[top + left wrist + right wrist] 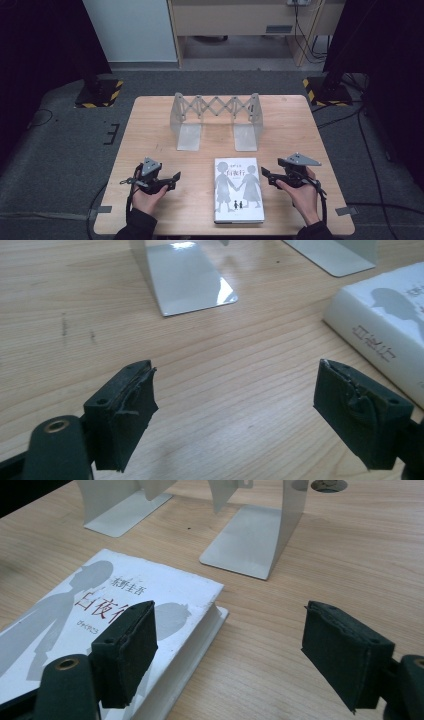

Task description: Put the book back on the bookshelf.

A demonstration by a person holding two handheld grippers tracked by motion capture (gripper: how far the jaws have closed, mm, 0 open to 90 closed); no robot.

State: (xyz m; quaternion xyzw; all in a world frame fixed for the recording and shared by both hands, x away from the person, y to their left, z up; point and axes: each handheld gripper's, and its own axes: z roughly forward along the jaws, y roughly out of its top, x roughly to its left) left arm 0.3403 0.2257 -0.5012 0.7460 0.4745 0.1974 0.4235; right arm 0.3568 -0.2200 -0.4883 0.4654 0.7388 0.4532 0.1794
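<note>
Book (239,189), one only, lies flat and cover-up near the front edge of the wooden table (150,120), between the two grippers and touching neither.

At the left of the high view, the left gripper (173,177) rests in the person's left hand (146,199), its jaws pointing toward the book with a strip of bare wood between. In the left gripper view the jaws stand spread with nothing but table between them; their black pads (131,405) look torn and frayed, and the right jaw is cut off by the picture's edge. That view catches only a corner of the book at the right margin, its spine lettering too partial to read.

Behind the book stands one expandable metal bookend rack (216,117), with two upright end plates joined by a scissor lattice and two flat feet on the table. Both gripper views cut off its top, leaving only the feet and lower plates.

At the right, the right gripper (264,174) is held in the right hand (300,192), jaws pointing at the book's right edge, just beside it. In the right gripper view the jaws are spread and empty; the left one overlaps the cover, hiding part of the title, and the book's near end runs out of frame.
</note>
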